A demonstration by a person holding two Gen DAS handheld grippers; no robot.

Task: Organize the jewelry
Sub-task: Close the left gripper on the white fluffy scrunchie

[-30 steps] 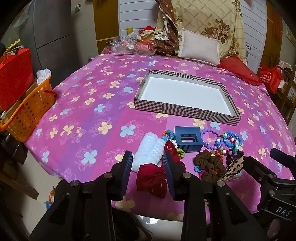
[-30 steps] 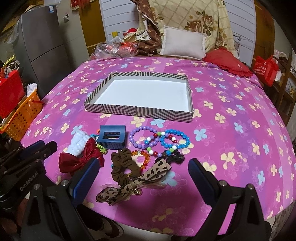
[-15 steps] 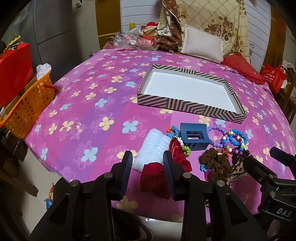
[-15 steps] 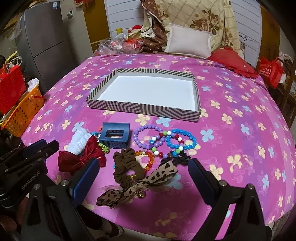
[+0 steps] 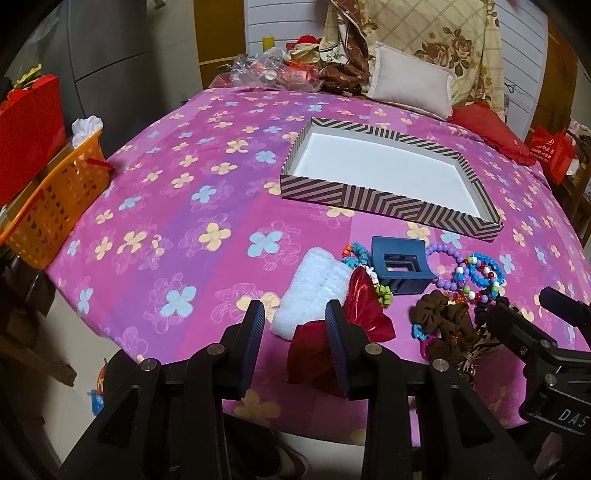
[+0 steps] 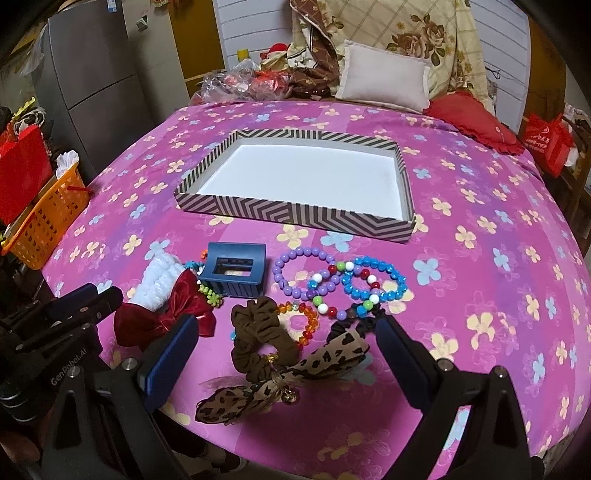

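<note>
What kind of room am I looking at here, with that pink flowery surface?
Most likely a bedroom in a home. The pink flowered sheet seems to cover a bed, with a pale pillow and a floral quilt piled at its far end. A grey cabinet stands alongside.

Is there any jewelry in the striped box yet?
No, the striped box shows only its bare white floor; the bead bracelets lie on the bedspread in front of it.

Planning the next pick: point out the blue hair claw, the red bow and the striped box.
blue hair claw (image 6: 233,271): right wrist view, on its top face.
red bow (image 6: 162,315): right wrist view, near its centre knot.
striped box (image 6: 295,214): right wrist view, on its near wall.
</note>
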